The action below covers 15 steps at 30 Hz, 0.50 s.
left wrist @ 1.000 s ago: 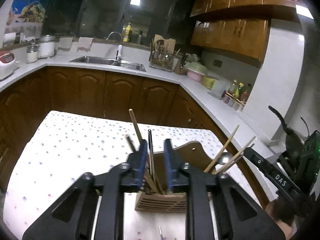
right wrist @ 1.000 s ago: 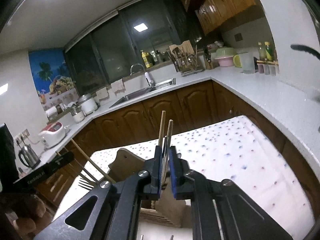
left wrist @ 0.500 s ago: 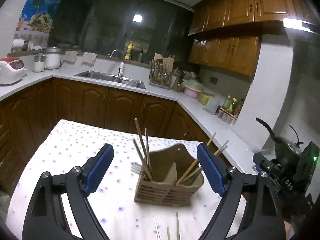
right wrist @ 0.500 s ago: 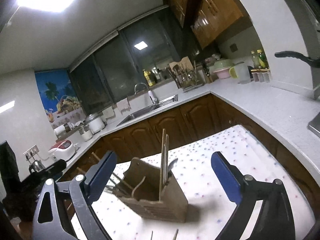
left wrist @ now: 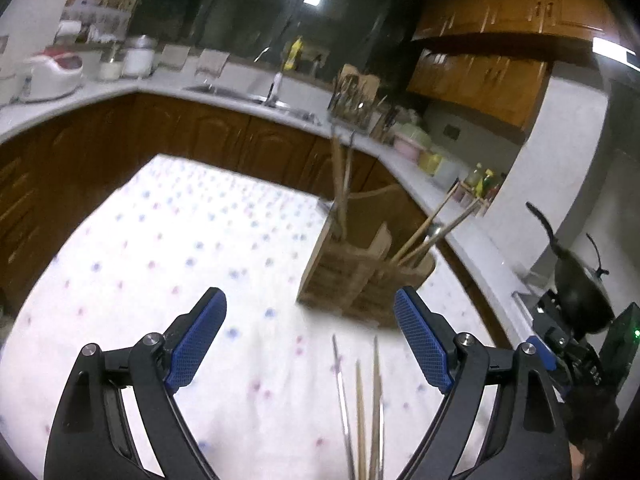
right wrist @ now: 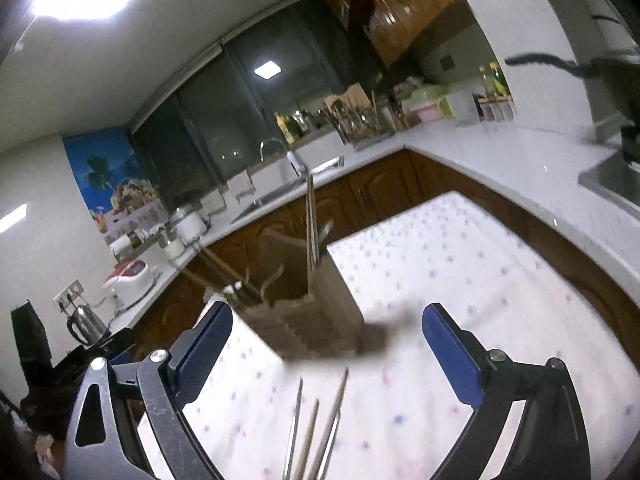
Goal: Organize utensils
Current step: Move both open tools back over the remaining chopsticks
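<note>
Now both grippers [left wrist: 310, 344] [right wrist: 326, 348] gape empty before the slatted wooden holder [left wrist: 352, 280] bristling with chopsticks [left wrist: 430, 228].

The right gripper [right wrist: 326, 346] is hanging over the dotted tablecloth [right wrist: 500, 280] with its blue-padded jaws standing wide apart and nothing between them, just short of the wooden utensil holder [right wrist: 316, 320]. That holder is sitting on the cloth beyond the jaws, with a pair of chopsticks [right wrist: 310, 220] standing upright in its right-hand compartment and more handles leaning out of its left side toward the counter. On the near side of the holder, several loose chopsticks [right wrist: 316, 428] are lying on the cloth, pointing toward it, apart from both pads.
</note>
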Tool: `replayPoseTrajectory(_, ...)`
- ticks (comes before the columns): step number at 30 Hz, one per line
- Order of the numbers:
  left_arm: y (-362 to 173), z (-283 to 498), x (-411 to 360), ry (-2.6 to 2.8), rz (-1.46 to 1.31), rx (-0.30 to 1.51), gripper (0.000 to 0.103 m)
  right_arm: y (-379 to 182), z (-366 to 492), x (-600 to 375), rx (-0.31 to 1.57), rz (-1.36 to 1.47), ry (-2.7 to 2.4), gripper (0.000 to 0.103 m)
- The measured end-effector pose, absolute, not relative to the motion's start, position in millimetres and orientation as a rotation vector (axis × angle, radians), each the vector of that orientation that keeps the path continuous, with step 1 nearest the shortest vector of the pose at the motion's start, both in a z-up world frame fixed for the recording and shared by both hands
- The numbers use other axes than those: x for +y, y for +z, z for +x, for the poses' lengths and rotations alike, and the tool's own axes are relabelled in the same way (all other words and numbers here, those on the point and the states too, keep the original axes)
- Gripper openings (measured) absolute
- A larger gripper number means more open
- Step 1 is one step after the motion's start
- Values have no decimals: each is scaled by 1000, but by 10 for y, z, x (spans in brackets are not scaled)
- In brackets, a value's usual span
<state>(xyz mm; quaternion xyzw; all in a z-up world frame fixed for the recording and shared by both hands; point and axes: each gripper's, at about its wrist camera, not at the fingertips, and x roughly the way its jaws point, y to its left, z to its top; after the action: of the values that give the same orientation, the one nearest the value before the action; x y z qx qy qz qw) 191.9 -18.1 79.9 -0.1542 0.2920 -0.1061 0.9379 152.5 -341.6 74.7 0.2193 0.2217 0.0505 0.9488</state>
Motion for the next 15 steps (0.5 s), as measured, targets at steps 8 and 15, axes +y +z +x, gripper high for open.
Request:
replayPoseTrajectory(8, 498, 1800, -114, -184, -320, 677, 88, 441, 1312, -3352, 530, 453, 94, 97)
replayPoseTrajectory(15, 282, 1735, -139, -180, -294, 738, 88, 244, 1194, -3309, 583, 451, 87, 97)
